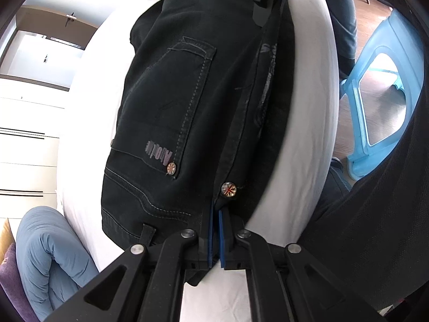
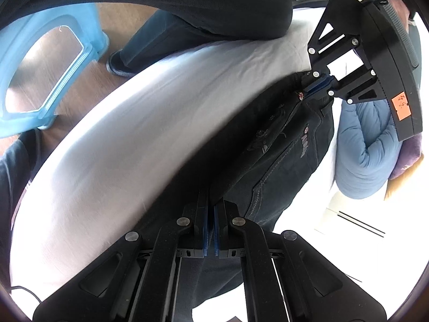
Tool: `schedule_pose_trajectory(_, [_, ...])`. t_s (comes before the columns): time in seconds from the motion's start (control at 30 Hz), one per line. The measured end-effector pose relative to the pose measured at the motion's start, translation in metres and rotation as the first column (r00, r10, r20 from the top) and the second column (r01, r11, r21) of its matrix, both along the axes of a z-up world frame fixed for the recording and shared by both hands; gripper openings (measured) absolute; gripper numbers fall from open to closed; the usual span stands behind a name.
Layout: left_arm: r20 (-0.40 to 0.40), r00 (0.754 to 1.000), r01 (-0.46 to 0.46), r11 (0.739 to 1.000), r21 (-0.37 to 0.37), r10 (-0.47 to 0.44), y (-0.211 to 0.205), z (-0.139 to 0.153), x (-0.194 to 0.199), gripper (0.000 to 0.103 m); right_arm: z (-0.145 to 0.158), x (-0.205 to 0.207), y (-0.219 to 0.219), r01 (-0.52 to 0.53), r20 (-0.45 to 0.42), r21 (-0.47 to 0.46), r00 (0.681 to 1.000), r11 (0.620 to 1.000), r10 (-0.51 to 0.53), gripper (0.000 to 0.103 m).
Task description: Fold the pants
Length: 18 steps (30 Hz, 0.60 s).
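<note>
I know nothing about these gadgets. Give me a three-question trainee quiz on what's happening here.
1. True or false: both grippers are shut on the black pants.
2. Which end does the left gripper hold: A) a leg hem, B) the waistband near the metal button, C) nothing?
3. Fill in: the pants lie on a ____ sheet.

Key:
1. True; the right gripper also clamps the fabric.
2. B.
3. White.
</note>
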State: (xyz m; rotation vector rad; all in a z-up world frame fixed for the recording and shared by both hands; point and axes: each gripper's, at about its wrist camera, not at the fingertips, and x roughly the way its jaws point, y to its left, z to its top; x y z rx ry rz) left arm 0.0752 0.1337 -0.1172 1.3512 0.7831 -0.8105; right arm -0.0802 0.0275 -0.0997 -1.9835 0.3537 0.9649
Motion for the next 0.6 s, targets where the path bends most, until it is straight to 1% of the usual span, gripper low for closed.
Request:
schedule_pose_trajectory(0.03, [0.000,1.000,-0.002,1.000,-0.002,0.002,0.001,-0.003,-0.001,0.003,-0.004,0.005,0.003,0.003,-0.001,0.000,1.000,1.000,-0.003,0.002])
schedule_pose_trajectory(0.23, [0.003,1.000,-0.021,1.000,-0.017,0.021,0.001,-0.007,0.007,0.003,-0.011,0.001,0.010,0.043,-0.011,0.013,0.999,0.999,-0.043,0.002])
schedule_pose_trajectory(0.33, [0.006,1.000,-0.027,0.999,-0.022,0.027,0.001,-0.010,0.010,0.003,-0.017,-0.001,0.009,0.045,-0.005,0.009,0.999,0.999,-0.045,0.002])
schedule_pose_trajectory(0.47, [0.018,0.999,-0.033,0.999,-0.028,0.034,0.004,-0.012,0.009,0.002,-0.020,0.000,0.013,0.074,-0.004,0.025,0.997,0.997,-0.074,0.002])
schedule_pose_trajectory(0.6, [0.031,0.999,-0.038,0.999,-0.030,0.039,0.004,-0.015,0.008,0.002,-0.025,-0.002,0.011,0.084,0.016,0.030,0.996,0.996,-0.084,0.002])
